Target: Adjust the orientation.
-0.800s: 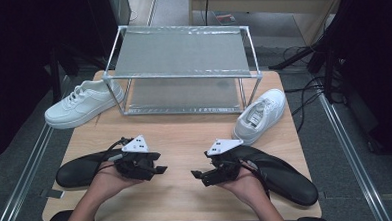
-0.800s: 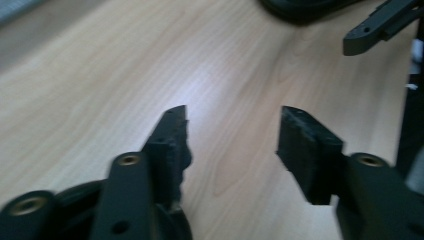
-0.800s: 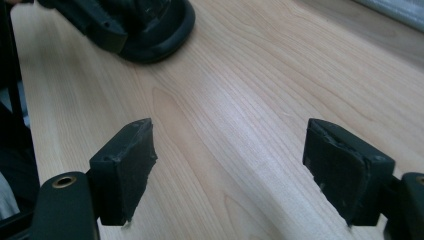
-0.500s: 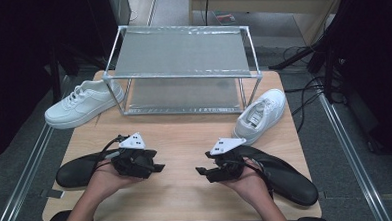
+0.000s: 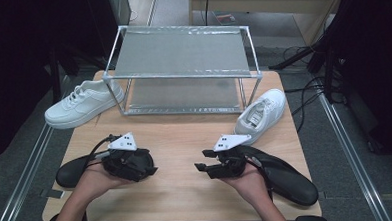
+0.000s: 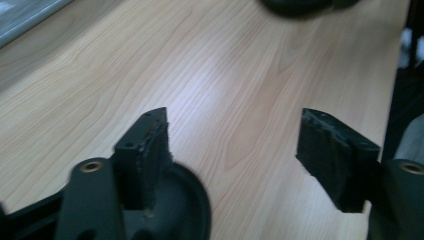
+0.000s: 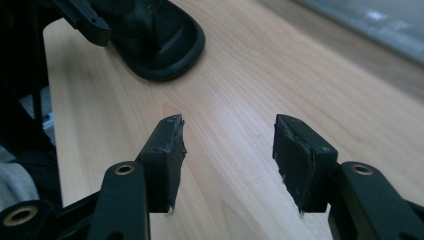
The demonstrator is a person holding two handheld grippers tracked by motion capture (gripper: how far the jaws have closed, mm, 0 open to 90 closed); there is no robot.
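Observation:
Both hand-held grippers hover low over the wooden table (image 5: 180, 136), tips facing each other across a gap. My left gripper (image 5: 153, 169) (image 6: 235, 120) is open, with bare wood between its pads. It sits above the toe of a black shoe (image 5: 71, 172) (image 7: 162, 47) lying at the front left. My right gripper (image 5: 200, 163) (image 7: 227, 122) is open too and holds nothing. The hand holding it rests over a second black shoe (image 5: 287, 176) at the front right.
A metal two-level shoe rack (image 5: 181, 53) stands at the back centre. One white sneaker (image 5: 78, 103) lies left of it, overhanging the table edge. Another white sneaker (image 5: 262, 115) lies by the rack's right leg. Cables run over the floor to the right.

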